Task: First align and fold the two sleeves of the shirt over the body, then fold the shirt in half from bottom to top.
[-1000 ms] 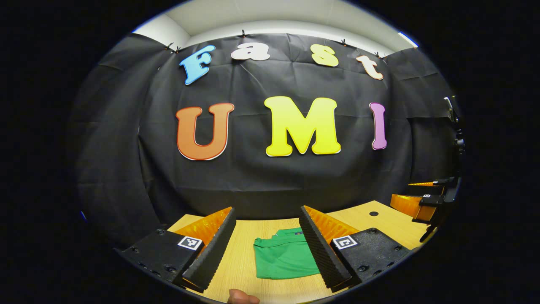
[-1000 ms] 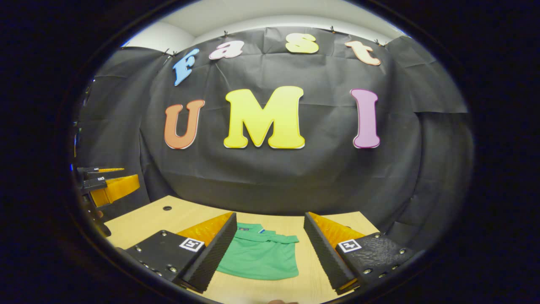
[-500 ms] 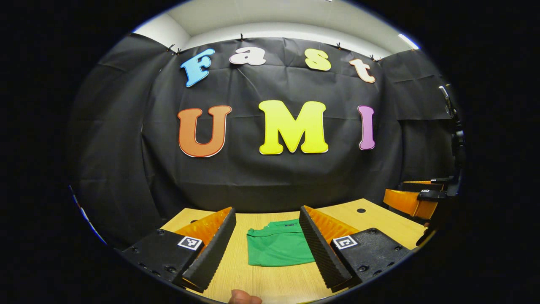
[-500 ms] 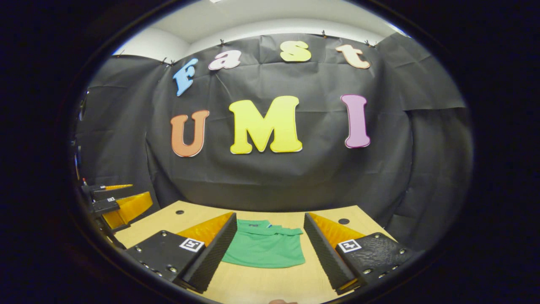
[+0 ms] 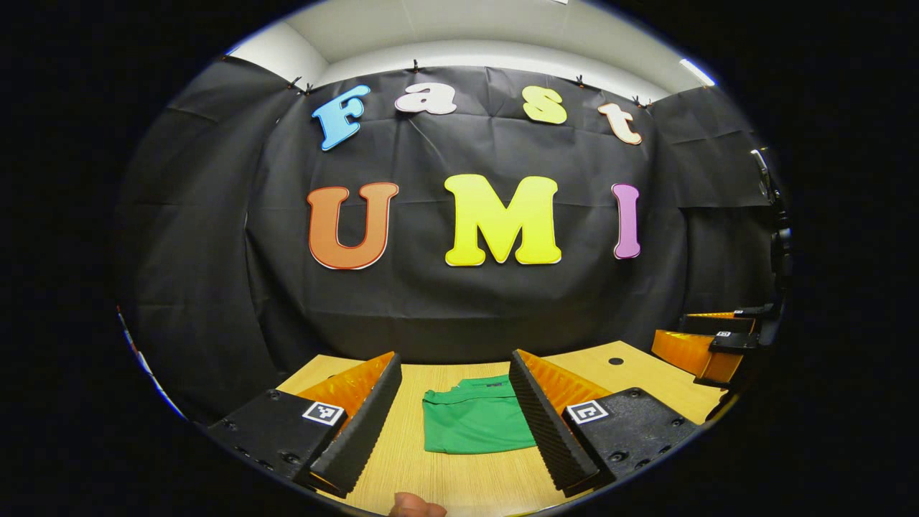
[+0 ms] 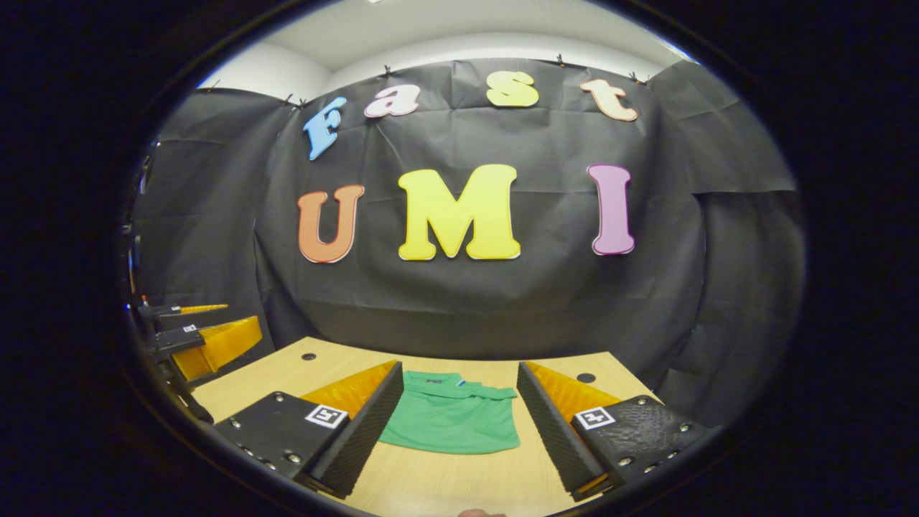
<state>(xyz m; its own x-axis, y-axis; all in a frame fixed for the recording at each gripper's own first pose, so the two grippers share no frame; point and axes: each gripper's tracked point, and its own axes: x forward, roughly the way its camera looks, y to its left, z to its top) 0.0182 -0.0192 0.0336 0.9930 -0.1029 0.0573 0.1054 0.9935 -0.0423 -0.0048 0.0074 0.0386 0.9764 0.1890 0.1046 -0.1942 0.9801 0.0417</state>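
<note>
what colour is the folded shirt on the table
Green, a plain solid green polo shirt with its collar at the far end; it shows best in the right gripper view.

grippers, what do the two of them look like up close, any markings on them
In the left gripper view, the left gripper has two wedge-shaped fingers with ribbed inner pads and ridged outer walls, each on a black block with screws and a square black-and-white marker tag. The right gripper in the right gripper view is built the same way, tags included. No cables or sleeves are visible.

Light wood table (image 5: 459, 481) w/ small round holes (image 6: 309, 356) near back edge, black cloth wall (image 6: 502, 301) behind, white ceiling (image 5: 488, 29) above.
</note>
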